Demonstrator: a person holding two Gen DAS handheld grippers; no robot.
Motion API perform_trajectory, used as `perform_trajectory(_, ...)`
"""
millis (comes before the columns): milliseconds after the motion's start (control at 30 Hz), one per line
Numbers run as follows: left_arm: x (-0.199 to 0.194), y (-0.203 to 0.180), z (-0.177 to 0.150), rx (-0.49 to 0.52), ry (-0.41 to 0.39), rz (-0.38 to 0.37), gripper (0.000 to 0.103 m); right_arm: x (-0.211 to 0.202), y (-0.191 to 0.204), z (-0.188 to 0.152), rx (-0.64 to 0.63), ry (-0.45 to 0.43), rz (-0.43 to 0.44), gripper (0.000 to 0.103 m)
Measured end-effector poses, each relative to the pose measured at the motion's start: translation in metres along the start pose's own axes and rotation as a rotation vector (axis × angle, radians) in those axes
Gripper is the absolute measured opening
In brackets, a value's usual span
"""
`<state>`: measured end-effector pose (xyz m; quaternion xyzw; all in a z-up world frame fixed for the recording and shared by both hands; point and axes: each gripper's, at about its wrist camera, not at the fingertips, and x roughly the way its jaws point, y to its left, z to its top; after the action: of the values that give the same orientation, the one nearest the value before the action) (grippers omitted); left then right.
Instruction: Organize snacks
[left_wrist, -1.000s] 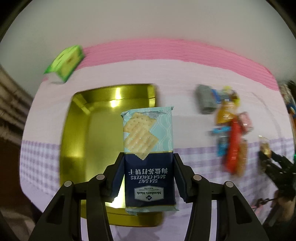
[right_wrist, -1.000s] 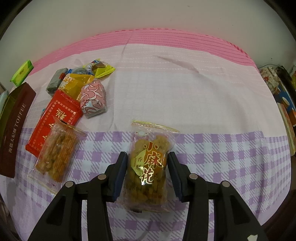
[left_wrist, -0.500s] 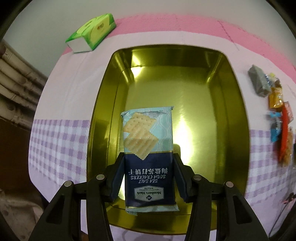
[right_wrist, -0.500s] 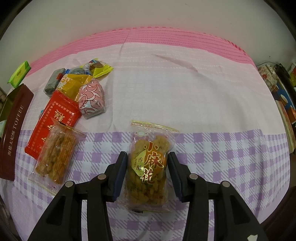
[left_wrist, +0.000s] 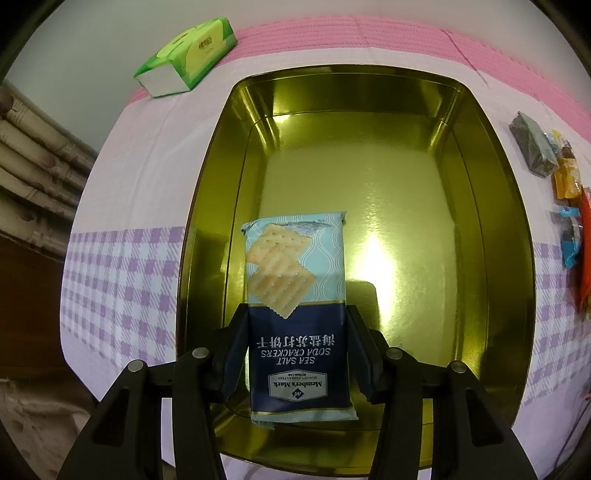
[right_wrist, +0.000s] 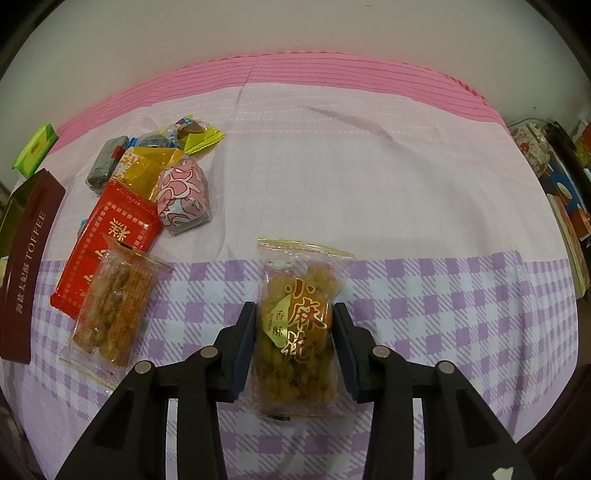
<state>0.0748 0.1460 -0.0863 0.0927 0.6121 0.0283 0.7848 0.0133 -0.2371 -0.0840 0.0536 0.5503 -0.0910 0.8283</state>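
Left wrist: left gripper (left_wrist: 297, 347) clamps cracker packet (left_wrist: 295, 295) over gold tin (left_wrist: 495, 236).

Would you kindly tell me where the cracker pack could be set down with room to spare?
The gold tin is bare inside: its whole floor beyond the cracker pack is free. The cloth right of the pink-swirl packet is open too. It is crowded at the snack pile around the red packet.

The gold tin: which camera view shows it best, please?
The left wrist view. The gold tin fills the frame there, its whole shiny inside visible beneath the cracker packet held in the left claw. The right wrist view shows only its brown "TOFFEE" side at the left edge.
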Motion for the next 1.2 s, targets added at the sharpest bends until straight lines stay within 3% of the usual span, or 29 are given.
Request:
perform_trajectory(300,-0.005,0.010,-0.004,-0.038,-0.028,-0.031,0.052,-0.013,-0.012,-0.003,0.048,-0.014,-0.016,0.036)
perform_trajectory(400,-0.016,0.013,-0.006,-0.045,-0.074,-0.059,0.054,-0.027,-0.012,0.000,0.062,-0.042,-0.020,0.036)
perform_trajectory(600,-0.059,0.033,-0.015,-0.113,-0.242,-0.079,0.067,-0.058,0.014,0.020,0.030,-0.102,0.045,0.036)
perform_trajectory(767,-0.077,0.064,-0.029,-0.227,-0.295,-0.035,0.070,-0.074,0.079,0.034,-0.055,-0.115,0.193,0.036)
perform_trajectory(967,-0.070,0.107,-0.055,-0.385,-0.260,-0.014,0.070,-0.082,0.166,0.040,-0.147,-0.073,0.368,0.036)
perform_trajectory(1200,-0.062,0.126,-0.085,-0.463,-0.224,0.039,0.070,-0.081,0.250,0.032,-0.223,-0.033,0.455,0.037)
